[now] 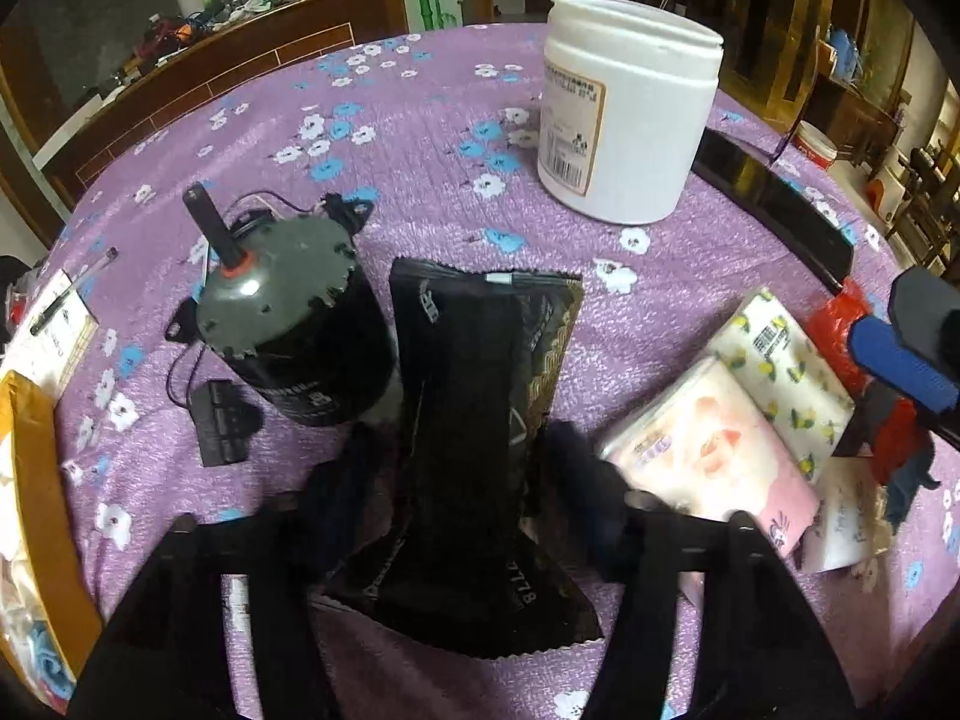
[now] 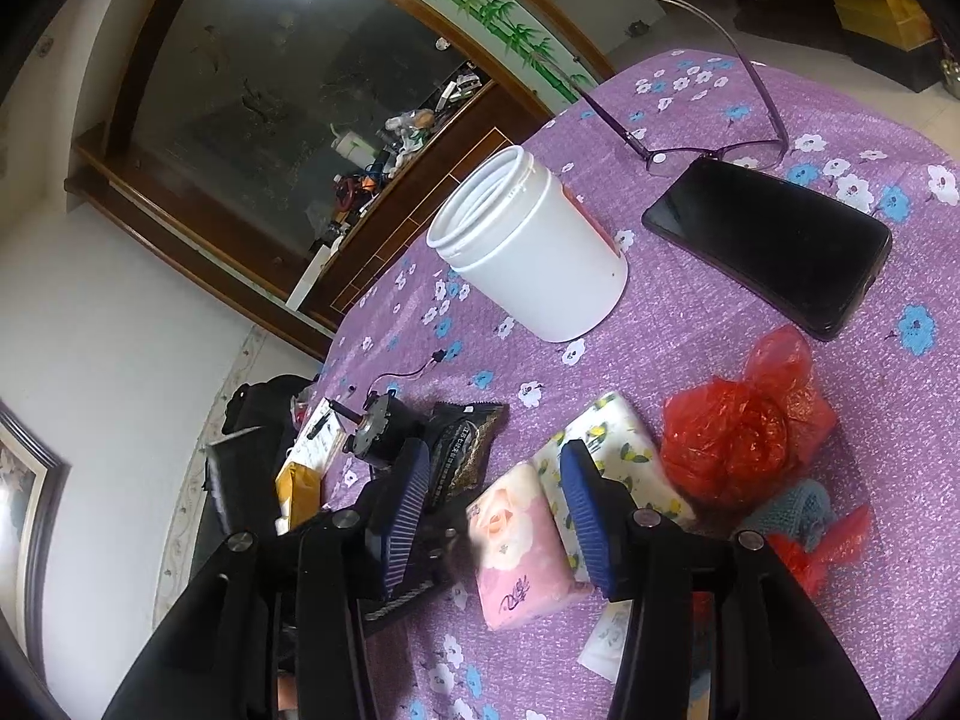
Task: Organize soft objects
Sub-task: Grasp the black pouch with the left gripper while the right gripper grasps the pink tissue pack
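Observation:
A black foil packet lies on the purple flowered tablecloth, and my left gripper is shut on its near half, one dark finger on each side. To its right lie a pink rose tissue pack and a lemon-print tissue pack. In the right wrist view my right gripper hovers open over the pink pack, whose left edge stands apart from the left blue pad. The lemon pack lies just past the right pad. A red plastic bag sits further right.
An open white jar stands at the back. A dark motor with wires stands left of the packet. A black phone and glasses lie at the back right. A small pack and blue-grey knit lie near.

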`<state>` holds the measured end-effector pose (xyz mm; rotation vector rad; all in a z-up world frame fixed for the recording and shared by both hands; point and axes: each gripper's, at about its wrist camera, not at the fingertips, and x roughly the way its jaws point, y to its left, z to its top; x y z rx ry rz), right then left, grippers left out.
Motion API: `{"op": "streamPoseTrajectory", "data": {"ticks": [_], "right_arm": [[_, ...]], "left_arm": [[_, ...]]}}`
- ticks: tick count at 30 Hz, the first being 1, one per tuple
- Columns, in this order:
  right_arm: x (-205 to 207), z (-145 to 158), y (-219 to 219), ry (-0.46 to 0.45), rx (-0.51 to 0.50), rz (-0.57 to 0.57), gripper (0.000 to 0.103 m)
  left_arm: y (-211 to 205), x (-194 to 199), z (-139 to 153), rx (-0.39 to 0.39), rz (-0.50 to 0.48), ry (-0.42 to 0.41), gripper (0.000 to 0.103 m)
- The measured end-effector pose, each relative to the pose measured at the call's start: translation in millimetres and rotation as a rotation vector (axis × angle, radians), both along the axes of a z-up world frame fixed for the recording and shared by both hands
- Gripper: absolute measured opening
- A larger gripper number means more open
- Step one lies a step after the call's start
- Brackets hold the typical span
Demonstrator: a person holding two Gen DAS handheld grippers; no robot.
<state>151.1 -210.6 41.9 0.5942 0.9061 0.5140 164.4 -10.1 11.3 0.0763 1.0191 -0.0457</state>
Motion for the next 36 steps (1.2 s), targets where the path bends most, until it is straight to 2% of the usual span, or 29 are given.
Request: {"op": "streamPoseTrajectory", "data": {"ticks": [2, 4, 7, 9, 12, 14, 17, 21, 25, 27, 28, 31, 36], "right_arm": [[0, 0, 2, 0.0, -0.002, 0.011, 0.049], [-1, 1, 4, -0.005, -0.008, 0.022, 0.049], [-1, 0, 13, -0.004, -0.027, 0.063, 0.05], [-2, -1, 23, 0.0, -0.056, 0.094, 0.054], [-6, 0, 38, -0.018, -0.152, 0.117, 0.059], [-10, 0, 48, -0.038, -0.245, 0.119, 0.067], [-14, -8, 66, -0.045, -0.361, 0.157, 0.068], [-22, -21, 94, -0.073, -0.499, 0.233, 0.068], [-27, -30, 108, -0.1, -0.611, 0.23, 0.068], [-27, -33, 110, -0.113, -0.629, 0.22, 0.062], [-28, -33, 111, -0.12, -0.64, 0.214, 0.054], [-30, -33, 112, -0.127, -0.655, 0.218, 0.051], [-40, -20, 113, -0.179, -0.596, 0.223, 0.051]], "left_arm": [[1, -7, 4, 0.017, 0.014, -0.013, 0.041], [5, -20, 9, -0.008, 0.012, -0.025, 0.04], [11, -52, 17, -0.025, 0.029, -0.039, 0.04], [17, -78, 20, -0.011, 0.052, -0.072, 0.04], [33, -103, 17, -0.028, 0.116, -0.106, 0.04], [45, -106, 12, -0.049, 0.149, -0.107, 0.04], [58, -103, 3, -0.059, 0.185, -0.101, 0.04], [60, -101, 0, -0.07, 0.184, -0.106, 0.041], [64, -97, -3, -0.085, 0.19, -0.102, 0.047], [64, -96, -3, -0.084, 0.19, -0.105, 0.047], [64, -96, -3, -0.084, 0.189, -0.107, 0.044], [66, -98, -1, -0.098, 0.193, -0.12, 0.042], [65, -103, 8, -0.071, 0.195, -0.181, 0.042]]}}
